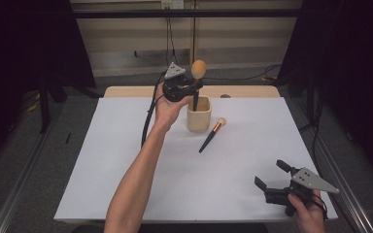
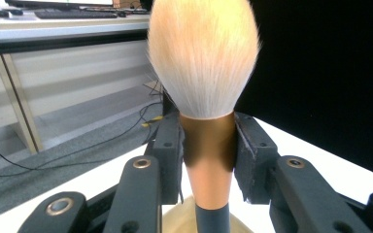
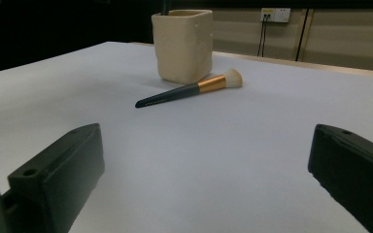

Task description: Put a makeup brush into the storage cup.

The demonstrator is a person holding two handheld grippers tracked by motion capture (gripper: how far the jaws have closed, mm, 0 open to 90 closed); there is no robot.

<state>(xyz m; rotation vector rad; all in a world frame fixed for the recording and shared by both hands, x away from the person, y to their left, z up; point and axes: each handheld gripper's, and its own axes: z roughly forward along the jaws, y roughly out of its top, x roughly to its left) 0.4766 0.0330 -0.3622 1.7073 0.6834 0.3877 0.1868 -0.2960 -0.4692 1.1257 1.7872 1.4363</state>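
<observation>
The step in hand looked like standing the big brush (image 1: 197,73) in the cup (image 1: 198,114): the left tool (image 1: 190,87) clamped its copper collar, bristles up, with the dark handle already dipping into the cup's mouth near the far edge of the surface (image 1: 126,160). The next move probably called for a straight descent, then letting go. The left forearm stretched forward, hand raised above the cup. The right tool (image 1: 271,178) rested low at the near right corner, jaws wide and empty. A smaller brush (image 1: 212,134) lay flat just beside the cup.
</observation>
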